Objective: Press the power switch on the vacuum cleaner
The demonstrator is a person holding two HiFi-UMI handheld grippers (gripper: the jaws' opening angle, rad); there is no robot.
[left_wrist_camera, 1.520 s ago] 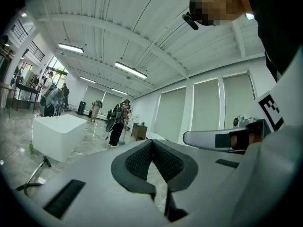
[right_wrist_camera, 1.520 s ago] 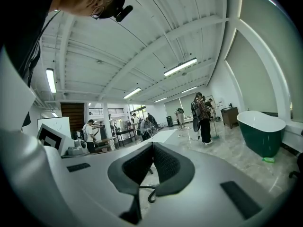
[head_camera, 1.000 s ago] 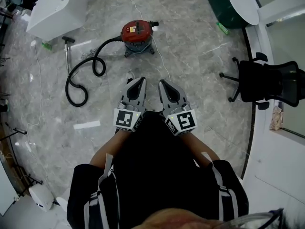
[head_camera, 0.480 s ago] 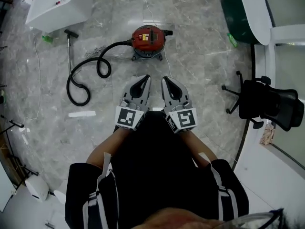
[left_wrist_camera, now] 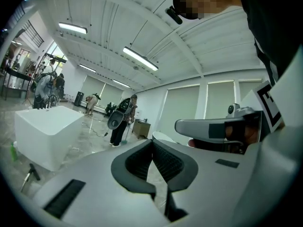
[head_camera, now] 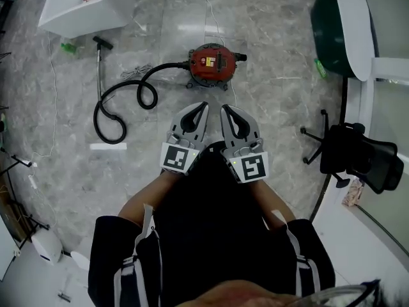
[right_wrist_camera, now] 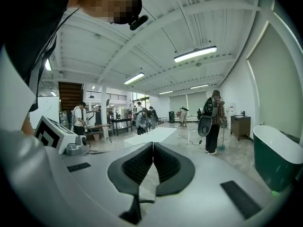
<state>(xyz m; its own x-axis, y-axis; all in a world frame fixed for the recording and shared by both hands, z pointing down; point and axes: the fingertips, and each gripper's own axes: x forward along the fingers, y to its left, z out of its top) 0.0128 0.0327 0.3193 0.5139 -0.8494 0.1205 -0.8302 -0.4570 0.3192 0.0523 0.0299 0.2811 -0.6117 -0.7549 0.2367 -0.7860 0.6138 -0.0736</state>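
Observation:
A red canister vacuum cleaner (head_camera: 213, 64) stands on the grey marble floor ahead of me in the head view, its black hose (head_camera: 125, 100) coiling away to the left. My left gripper (head_camera: 202, 109) and right gripper (head_camera: 225, 110) are held side by side close to my body, tips pointing toward the vacuum and well short of it. Both are shut with nothing between the jaws. In the left gripper view the left gripper (left_wrist_camera: 152, 142) points across the room; the right gripper (right_wrist_camera: 152, 145) does the same in its own view. Neither gripper view shows the vacuum.
A white block (head_camera: 83, 5) sits at the far left. A dark green tub (head_camera: 339, 24) and a black office chair (head_camera: 358, 155) stand at the right. A thin cord (head_camera: 211, 18) runs back from the vacuum. People (right_wrist_camera: 213, 119) stand farther off in the room.
The vacuum has shifted right and lower in the head view, closer to the grippers. Both grippers stay shut, side by side.

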